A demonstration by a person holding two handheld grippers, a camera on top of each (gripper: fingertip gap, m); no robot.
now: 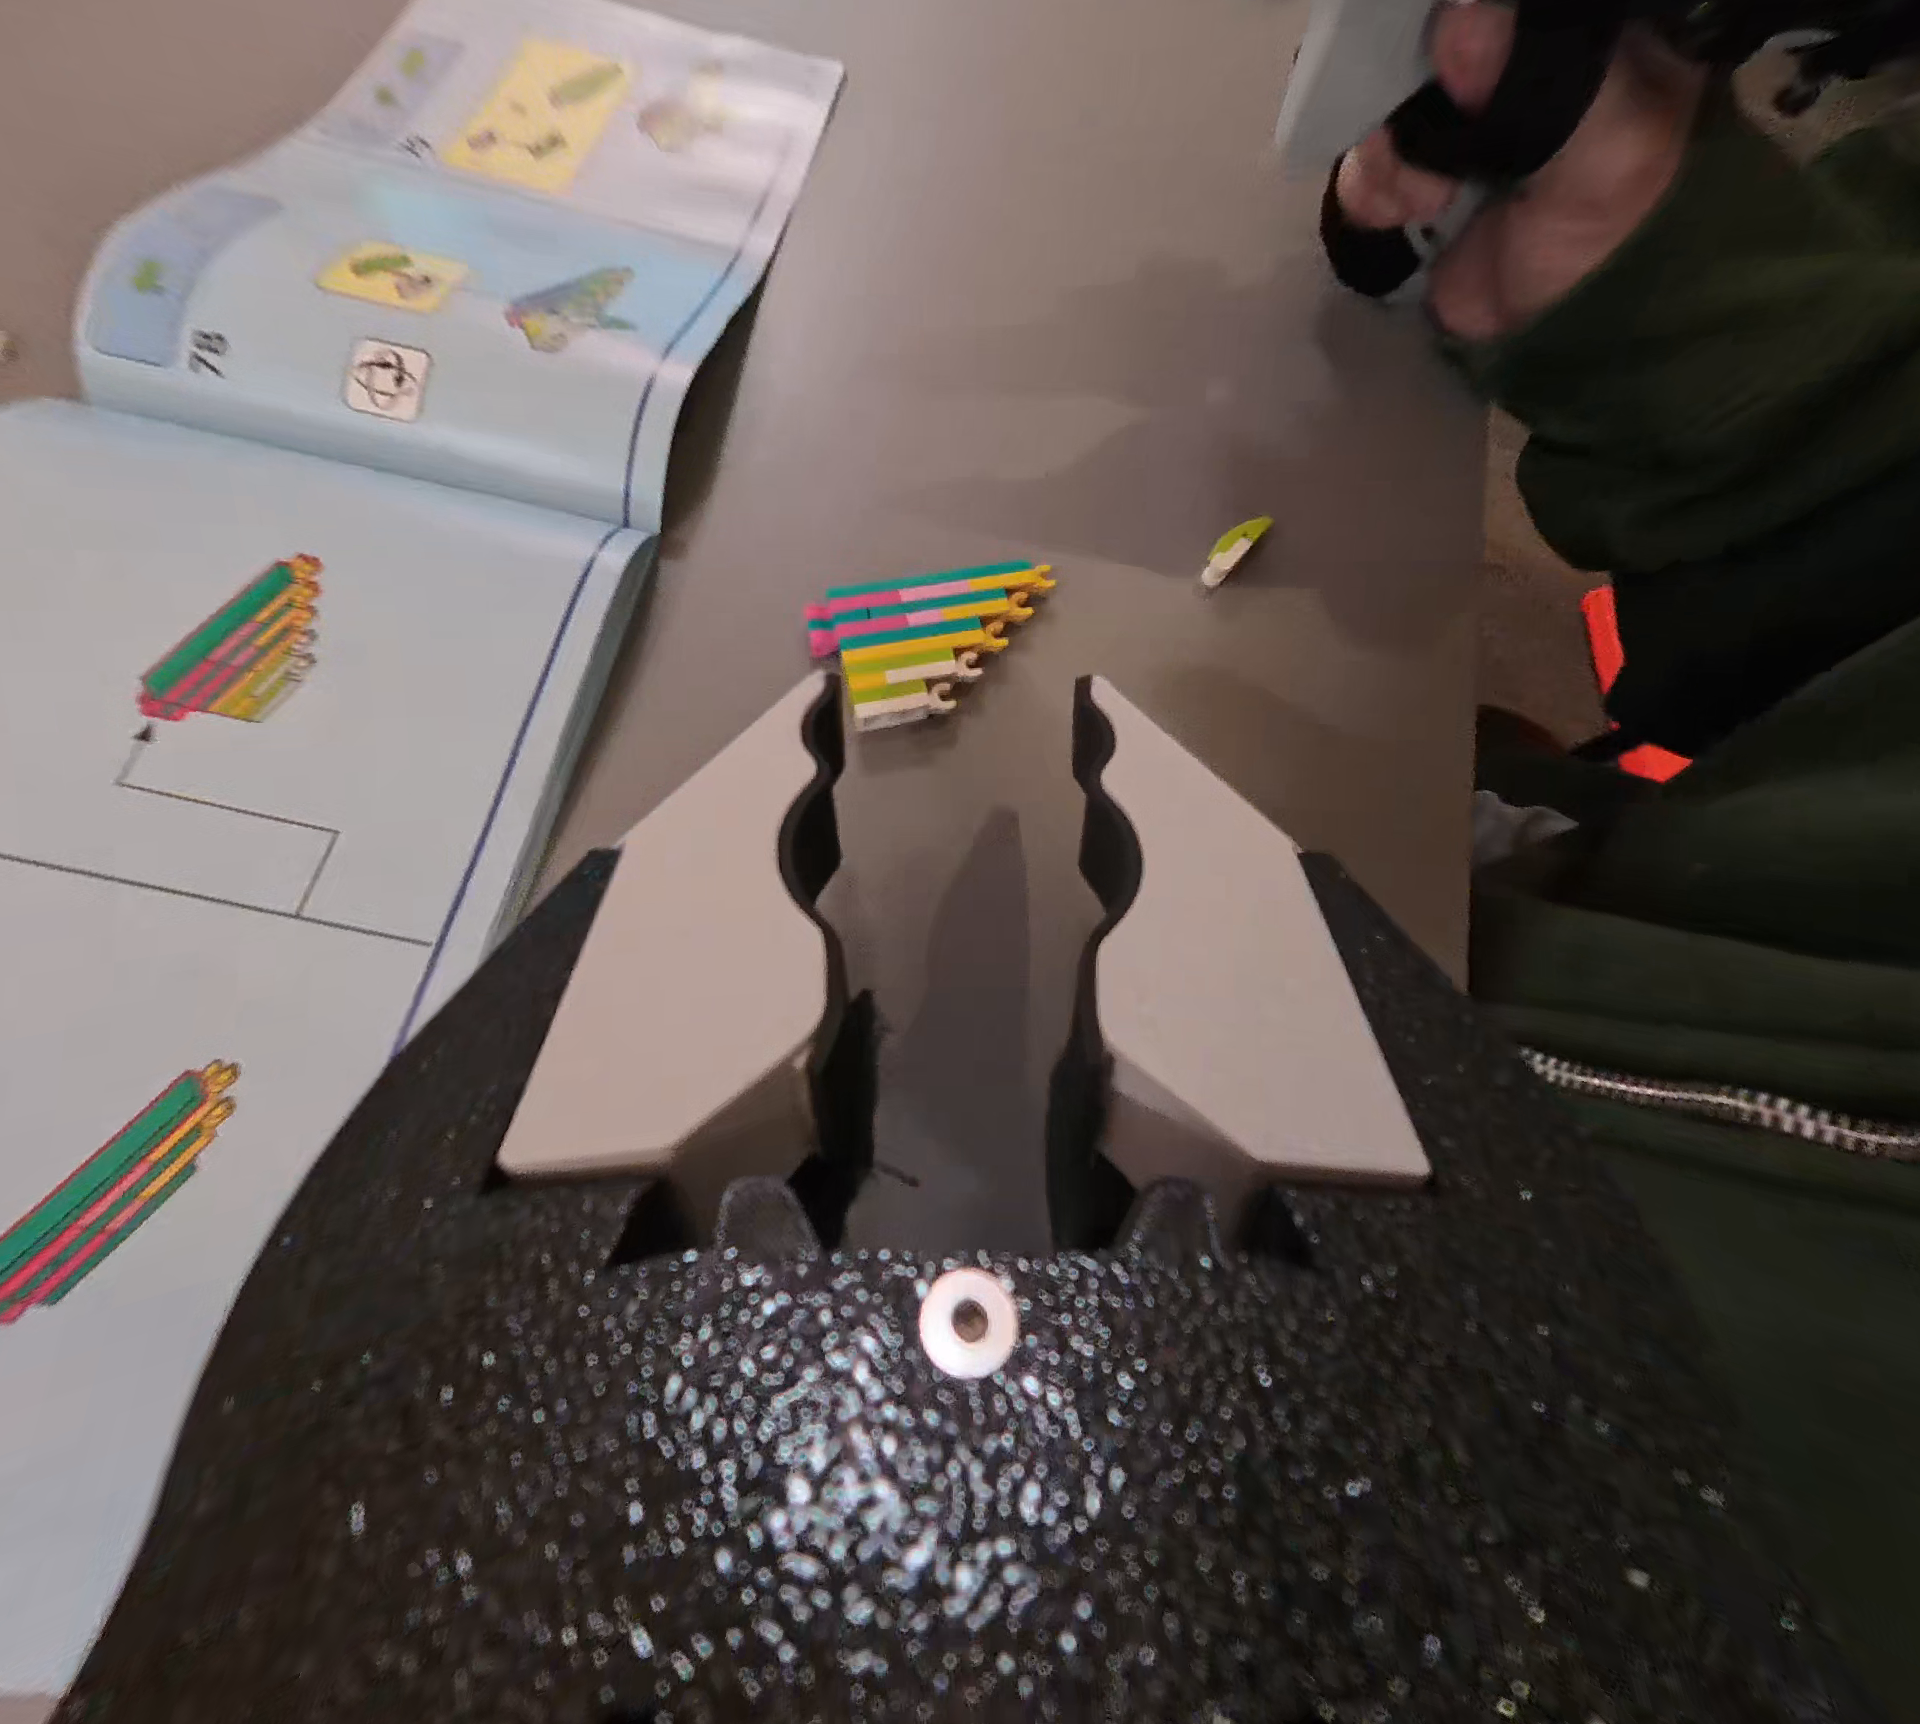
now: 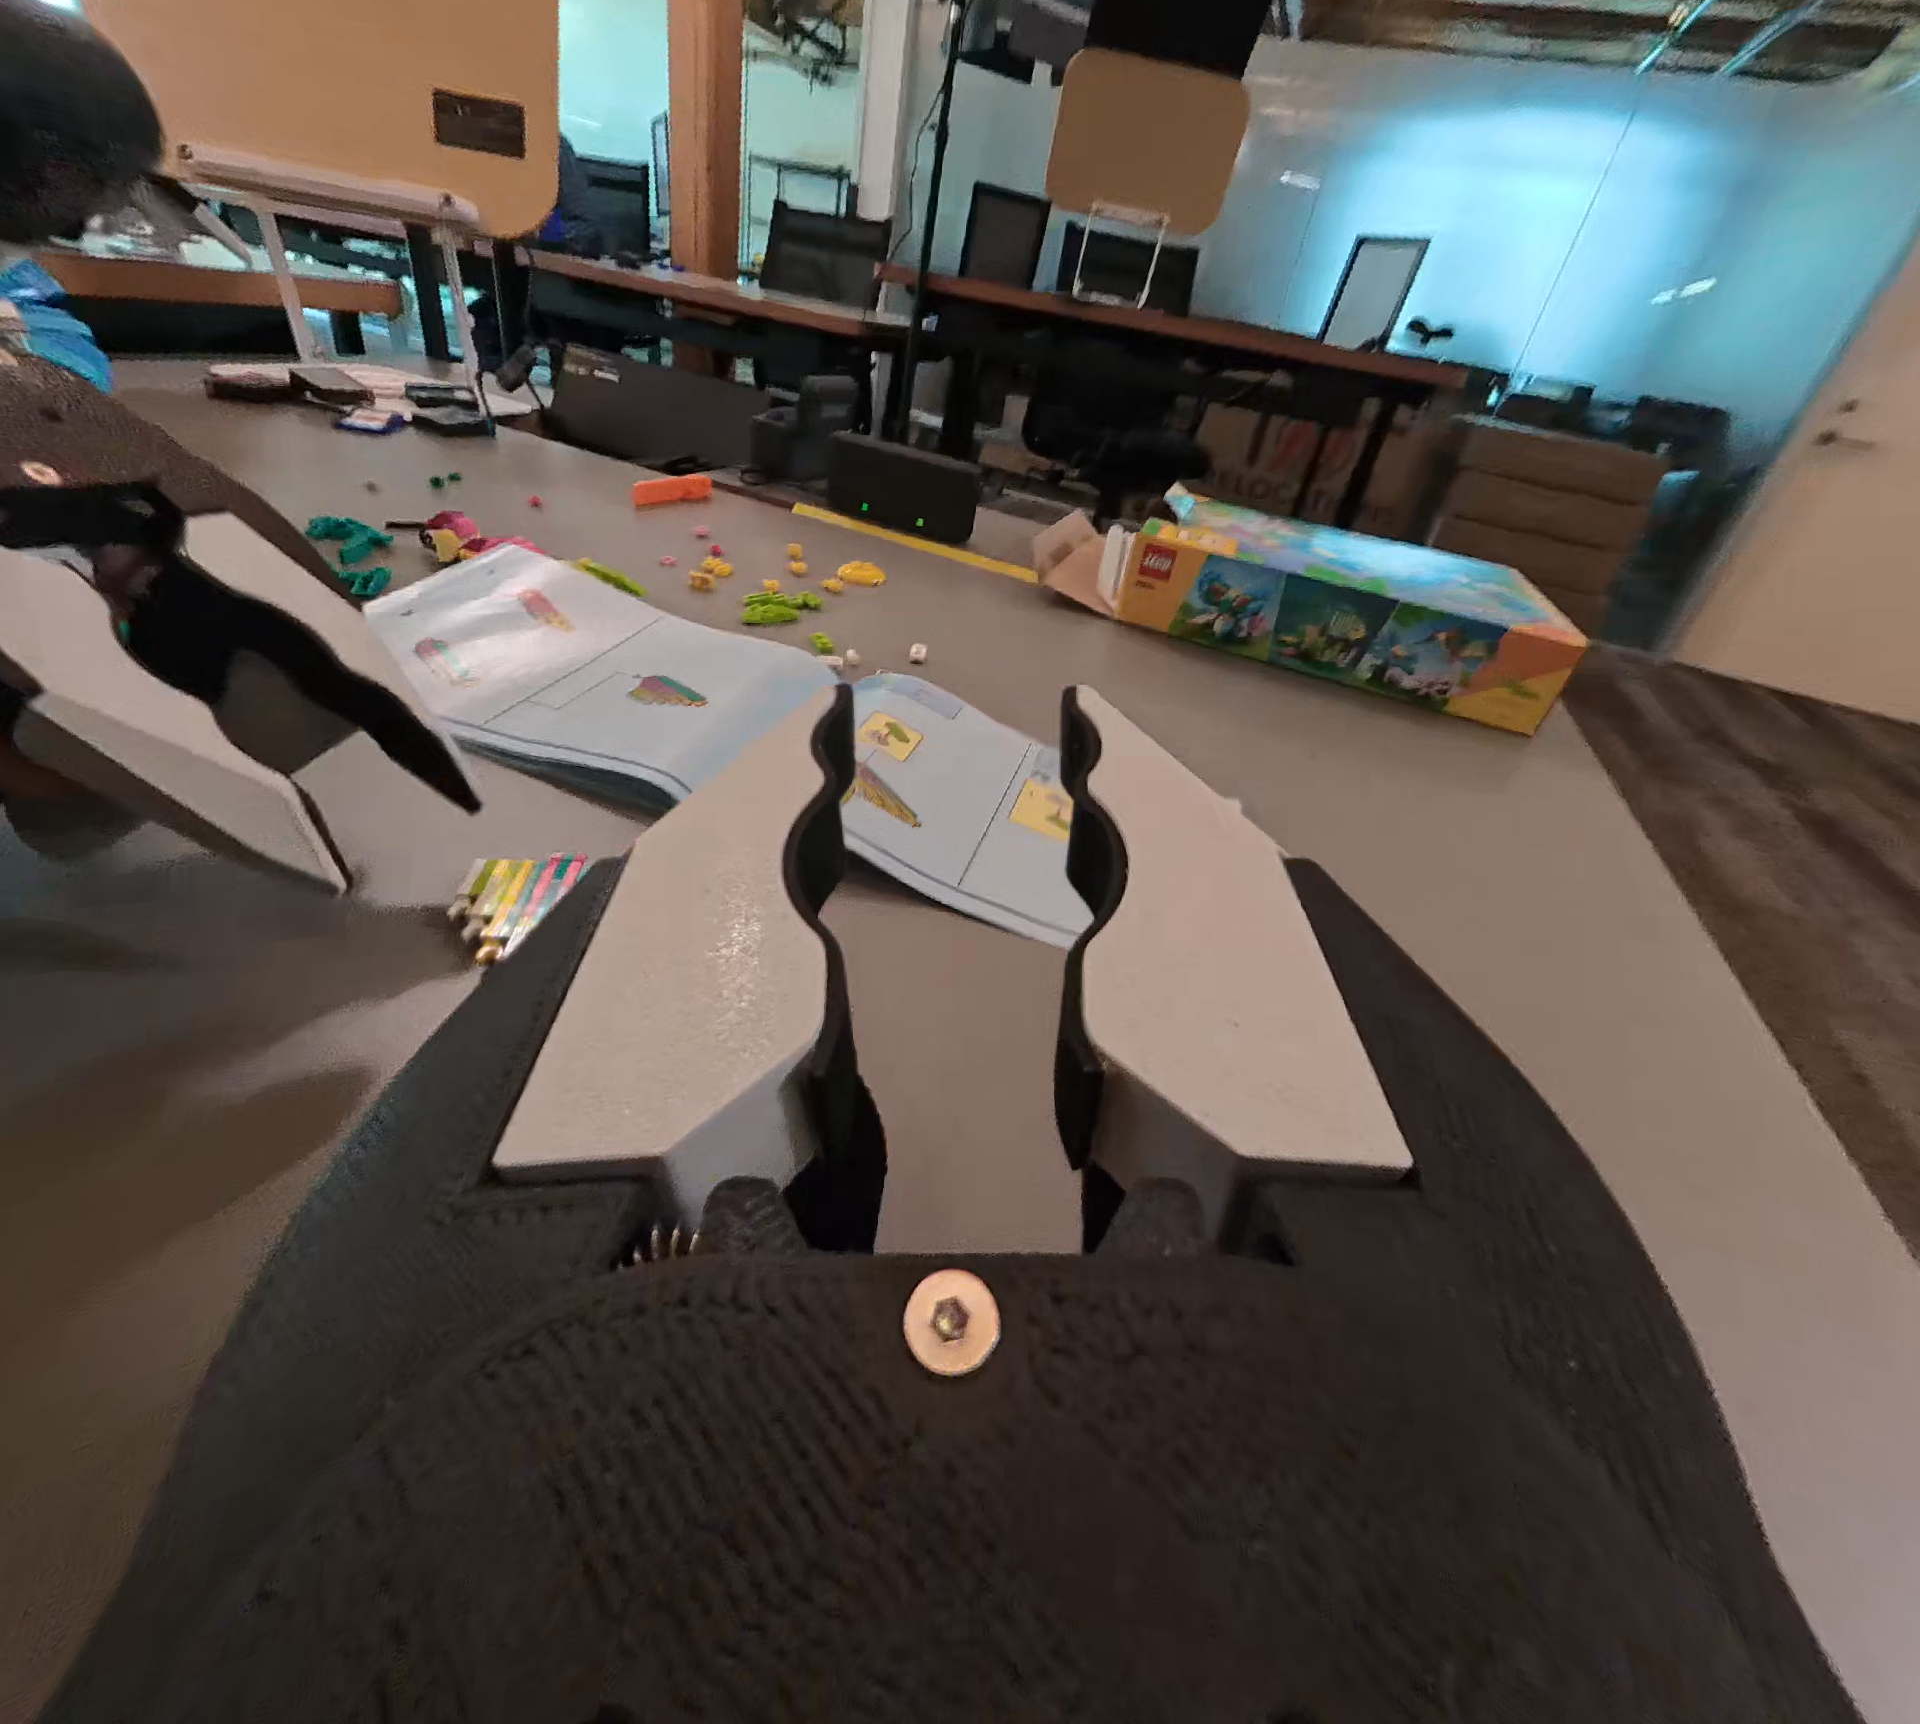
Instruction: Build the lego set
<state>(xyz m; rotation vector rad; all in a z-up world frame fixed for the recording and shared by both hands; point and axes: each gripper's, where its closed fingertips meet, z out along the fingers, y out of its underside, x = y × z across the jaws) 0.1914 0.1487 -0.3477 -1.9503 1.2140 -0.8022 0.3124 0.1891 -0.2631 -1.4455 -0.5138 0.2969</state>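
Note:
A striped lego wing (image 1: pixel 925 640) of teal, pink, yellow and lime plates lies flat on the grey table (image 1: pixel 1039 272). My left gripper (image 1: pixel 956 698) is open and empty, its left fingertip just short of the wing's near end. A small lime and white piece (image 1: pixel 1236 550) lies to the wing's right. My right gripper (image 2: pixel 951 718) is open and empty, raised above the table. The wing (image 2: pixel 520 895) shows at its left, under the left gripper's fingers (image 2: pixel 260 687). The open instruction booklet (image 1: pixel 312 531) lies to the left; it also shows in the right wrist view (image 2: pixel 623 687).
Loose lime, yellow, pink and teal pieces (image 2: pixel 779 594) are scattered beyond the booklet. The lego box (image 2: pixel 1340 614) lies at the table's right. An orange block (image 2: pixel 672 490) and a black device (image 2: pixel 904 485) sit at the back. A person's gloved hand (image 1: pixel 1475 147) and green sleeve (image 1: pixel 1714 427) are at right. The left gripper's tips are roughly 15 cm from the right gripper's.

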